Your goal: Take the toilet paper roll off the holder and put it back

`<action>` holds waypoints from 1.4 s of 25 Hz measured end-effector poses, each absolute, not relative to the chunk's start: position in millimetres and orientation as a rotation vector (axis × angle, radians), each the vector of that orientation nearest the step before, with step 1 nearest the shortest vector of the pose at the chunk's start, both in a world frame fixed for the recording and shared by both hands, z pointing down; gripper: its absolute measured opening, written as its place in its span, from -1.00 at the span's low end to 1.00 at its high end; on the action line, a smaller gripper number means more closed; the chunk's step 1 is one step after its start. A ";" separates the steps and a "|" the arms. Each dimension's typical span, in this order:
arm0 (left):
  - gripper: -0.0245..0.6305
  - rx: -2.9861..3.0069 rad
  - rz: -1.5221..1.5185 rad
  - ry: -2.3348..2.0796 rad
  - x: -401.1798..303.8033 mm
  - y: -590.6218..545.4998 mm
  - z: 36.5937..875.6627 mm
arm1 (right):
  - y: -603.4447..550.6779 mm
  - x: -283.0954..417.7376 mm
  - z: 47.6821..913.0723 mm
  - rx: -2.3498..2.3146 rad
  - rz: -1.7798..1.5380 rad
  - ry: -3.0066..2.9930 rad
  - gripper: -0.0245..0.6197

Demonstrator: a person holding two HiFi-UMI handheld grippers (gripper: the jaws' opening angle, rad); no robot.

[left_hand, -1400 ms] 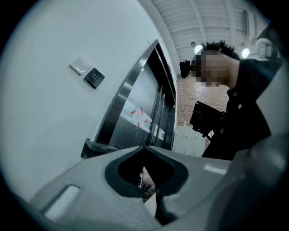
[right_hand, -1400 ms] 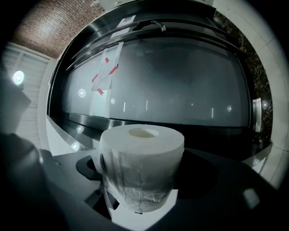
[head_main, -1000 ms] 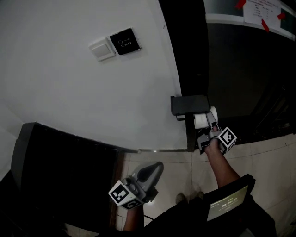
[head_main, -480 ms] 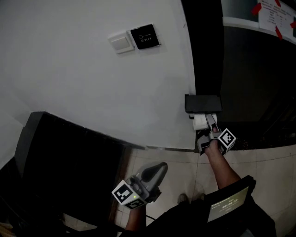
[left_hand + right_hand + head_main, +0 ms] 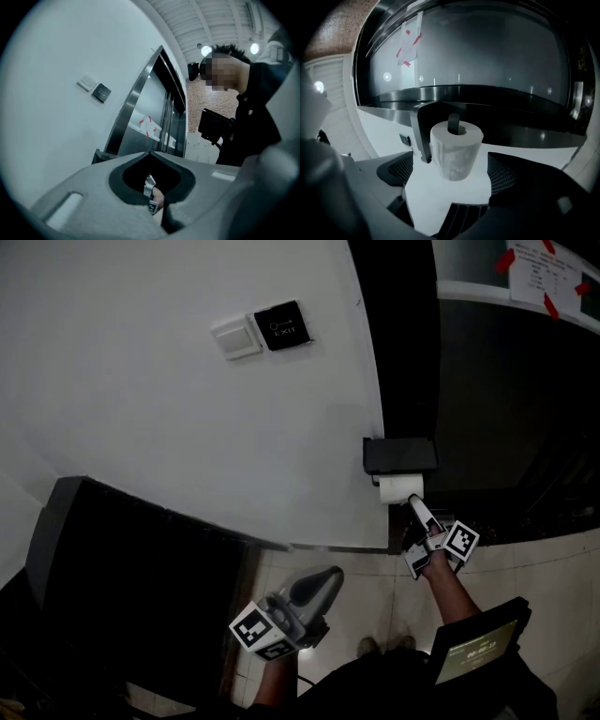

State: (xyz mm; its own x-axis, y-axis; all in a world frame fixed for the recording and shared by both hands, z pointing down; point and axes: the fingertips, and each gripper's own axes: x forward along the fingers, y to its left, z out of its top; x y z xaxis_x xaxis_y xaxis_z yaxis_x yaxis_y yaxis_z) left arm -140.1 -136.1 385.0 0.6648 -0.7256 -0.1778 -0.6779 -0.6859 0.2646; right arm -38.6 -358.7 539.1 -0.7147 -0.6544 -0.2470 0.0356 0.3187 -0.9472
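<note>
head view: roll (image 5: 400, 487) is on the black holder (image 5: 399, 455) at the wall's edge. right tool (image 5: 413, 503) is just below it, tips at the roll. left tool (image 5: 322, 577) is low, well apart, over the floor. black plate (image 5: 281, 325) reads "exit", white switch (image 5: 235, 337) just beside it. sheet (image 5: 534, 271) with red tape on the glass, print too small to read.
left gripper view: left tool (image 5: 150, 154) jaws together, empty.
right gripper view: right tool (image 5: 451, 172) jaws wide and opening. roll (image 5: 455, 150) sits between them on the holder (image 5: 423, 131) peg, pads clear of it.
</note>
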 end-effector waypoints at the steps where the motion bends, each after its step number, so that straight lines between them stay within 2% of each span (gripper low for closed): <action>1: -0.93 2.716 -0.405 -1.128 -134.8 -138.6 381.7 | -349.2 -29.4 541.0 -0.564 -1.419 2.020 0.58; 5: -0.92 2.768 -0.417 -1.025 -115.4 -147.1 372.8 | -312.7 8.7 519.7 -0.599 -1.275 2.190 0.40; 9: -0.92 2.796 -0.478 -0.902 -94.2 -157.7 362.0 | -282.8 42.0 448.0 -0.575 -0.958 2.307 0.04; 16: -0.92 2.908 -0.505 -0.722 -46.3 -163.7 336.8 | -216.4 87.0 333.7 -0.584 -0.450 2.423 -0.41; 19: -0.92 2.917 -0.516 -0.677 -35.8 -161.8 335.2 | -190.1 90.3 315.6 -0.622 -0.266 2.477 -0.85; 20: -0.92 2.920 -0.521 -0.668 -32.7 -160.5 334.0 | -181.0 89.4 311.8 -0.612 -0.214 2.497 -0.92; 27: -0.92 2.974 -0.521 -0.645 -23.3 -141.9 324.8 | -126.7 55.2 299.9 -0.464 0.029 2.681 -0.92; 35: -0.92 2.956 -0.515 -0.688 -36.6 -131.5 335.6 | -117.6 25.3 321.2 -0.406 0.053 2.751 -0.92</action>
State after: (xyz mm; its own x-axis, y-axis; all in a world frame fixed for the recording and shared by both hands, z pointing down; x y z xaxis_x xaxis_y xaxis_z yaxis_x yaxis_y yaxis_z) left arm -36.6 -131.5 335.6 0.8443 -0.4395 -0.3066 -0.4185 -0.8981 0.1352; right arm 25.3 -117.6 321.2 -0.8944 -0.2729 -0.3543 -0.2862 0.9580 -0.0153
